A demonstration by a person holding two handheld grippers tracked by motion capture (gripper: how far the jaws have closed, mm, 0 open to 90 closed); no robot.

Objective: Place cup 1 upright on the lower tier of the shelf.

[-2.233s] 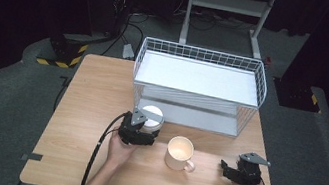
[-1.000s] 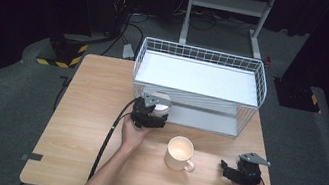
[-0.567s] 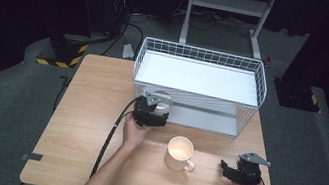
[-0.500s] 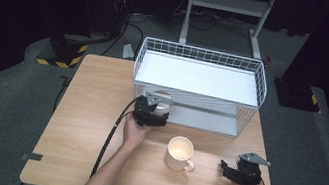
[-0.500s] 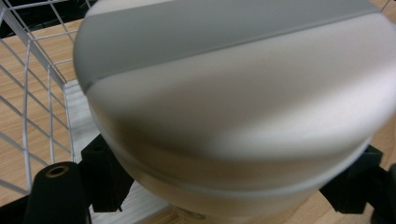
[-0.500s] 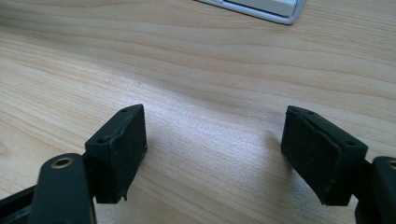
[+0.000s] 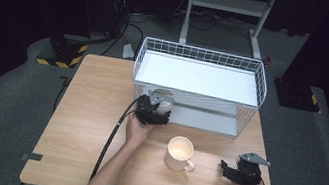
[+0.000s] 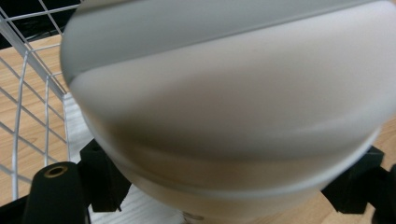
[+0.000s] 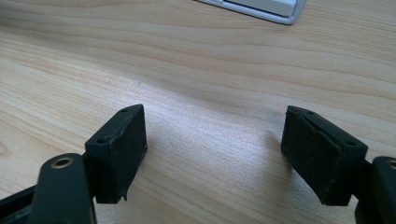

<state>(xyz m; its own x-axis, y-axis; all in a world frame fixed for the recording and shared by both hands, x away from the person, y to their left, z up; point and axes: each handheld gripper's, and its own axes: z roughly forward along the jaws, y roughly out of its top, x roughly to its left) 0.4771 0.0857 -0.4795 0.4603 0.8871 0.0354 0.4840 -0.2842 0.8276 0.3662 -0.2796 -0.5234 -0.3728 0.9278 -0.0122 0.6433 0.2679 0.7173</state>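
Note:
My left gripper [image 7: 162, 105] is shut on a white round cup [image 7: 164, 96] and holds it at the front left corner of the white wire rack [image 7: 250, 112], at the mouth of its lower level. In the left gripper view the cup [image 8: 224, 107] is close and blurred between the black jaws of this gripper [image 8: 229, 189], with rack wires [image 8: 23, 102] to its left. A cream mug [image 7: 180, 152] stands on the table in front of the rack, handle toward the right front. My right gripper [image 7: 225, 170] rests open at the table's right front, with bare wood between the jaws of the gripper [image 9: 215, 154].
The rack has a white upper shelf [image 7: 200, 76] and a white lower shelf [image 7: 203, 120], and takes up the back right of the wooden table [image 7: 88, 110]. A black cable [image 7: 112, 137] trails from the left gripper along the forearm. Dark floor and a metal stand [image 7: 228, 4] lie beyond.
The left gripper has carried the white cup away from beside the mug, back and slightly right to the rack's lower front corner. The right gripper and mug have stayed put.

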